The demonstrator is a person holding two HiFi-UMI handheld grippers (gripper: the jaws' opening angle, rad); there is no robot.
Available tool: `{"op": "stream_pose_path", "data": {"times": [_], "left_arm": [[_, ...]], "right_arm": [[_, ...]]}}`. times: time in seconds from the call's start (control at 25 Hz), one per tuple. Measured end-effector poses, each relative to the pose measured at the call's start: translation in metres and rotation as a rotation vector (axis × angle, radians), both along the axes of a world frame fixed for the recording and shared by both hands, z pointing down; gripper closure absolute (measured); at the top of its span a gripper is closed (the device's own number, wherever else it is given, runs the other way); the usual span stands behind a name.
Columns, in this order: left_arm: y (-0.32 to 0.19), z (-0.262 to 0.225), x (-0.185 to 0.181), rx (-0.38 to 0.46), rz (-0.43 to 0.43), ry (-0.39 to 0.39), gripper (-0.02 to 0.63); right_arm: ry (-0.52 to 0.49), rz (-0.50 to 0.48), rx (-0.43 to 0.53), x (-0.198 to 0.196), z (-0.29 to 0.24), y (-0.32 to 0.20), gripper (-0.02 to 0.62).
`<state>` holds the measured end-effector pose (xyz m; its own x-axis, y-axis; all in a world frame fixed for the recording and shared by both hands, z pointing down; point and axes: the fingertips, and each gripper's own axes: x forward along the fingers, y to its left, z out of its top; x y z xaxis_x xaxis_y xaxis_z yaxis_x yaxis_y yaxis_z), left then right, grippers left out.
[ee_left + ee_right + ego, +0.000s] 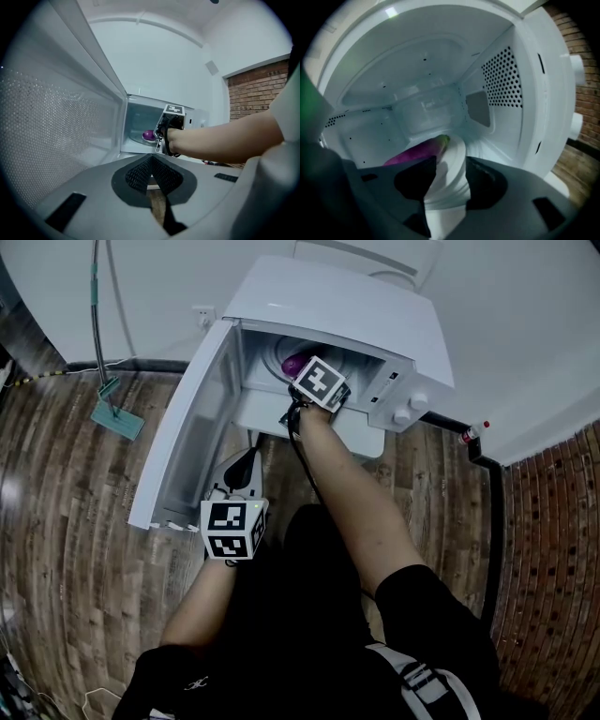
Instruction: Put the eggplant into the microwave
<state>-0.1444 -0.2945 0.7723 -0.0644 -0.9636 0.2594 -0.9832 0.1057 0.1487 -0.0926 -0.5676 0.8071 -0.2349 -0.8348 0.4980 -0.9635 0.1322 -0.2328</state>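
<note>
Eggplant (415, 152), long and glossy purple, is inside my white box microwave (347, 315), its white door (187, 427) swung left for reach. It rests on the round white turntable (458, 147). I judge it delivered, so the right gripper (451, 161) holds its fingers apart, empty. The near left gripper (151, 159) idles, fingers together.

My left gripper (151, 160) and right gripper (451, 161): grey, black pads, black-and-white marker cubes (232, 529). Black cable (302, 457) on the right one. Sleeves (431, 606) black, short.
</note>
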Motion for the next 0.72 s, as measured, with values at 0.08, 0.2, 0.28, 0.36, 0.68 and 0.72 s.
{"op": "stream_pose_path", "data": {"times": [0.08, 0.2, 0.28, 0.36, 0.68, 0.72], "left_arm": [[-0.002, 0.0, 0.0, 0.0, 0.001, -0.002, 0.607], [-0.007, 0.0, -0.001, 0.002, 0.0, -0.006, 0.607], [-0.012, -0.002, -0.002, 0.007, 0.001, -0.013, 0.607], [-0.018, -0.006, -0.003, 0.015, 0.003, -0.023, 0.607], [-0.051, -0.024, 0.011, 0.07, 0.041, -0.026, 0.607], [-0.056, -0.031, 0.011, 0.079, 0.044, -0.023, 0.607]], "right_arm": [[-0.004, -0.019, 0.059, 0.0, -0.01, 0.001, 0.403], [-0.055, -0.088, 0.17, -0.002, -0.034, 0.013, 0.537], [-0.088, -0.175, 0.238, -0.003, -0.045, 0.026, 0.581], [-0.113, -0.268, 0.299, 0.0, -0.051, 0.041, 0.581], [0.015, -0.491, 0.593, 0.032, -0.088, 0.118, 0.583], [0.012, -0.507, 0.612, 0.033, -0.097, 0.125, 0.583]]}}
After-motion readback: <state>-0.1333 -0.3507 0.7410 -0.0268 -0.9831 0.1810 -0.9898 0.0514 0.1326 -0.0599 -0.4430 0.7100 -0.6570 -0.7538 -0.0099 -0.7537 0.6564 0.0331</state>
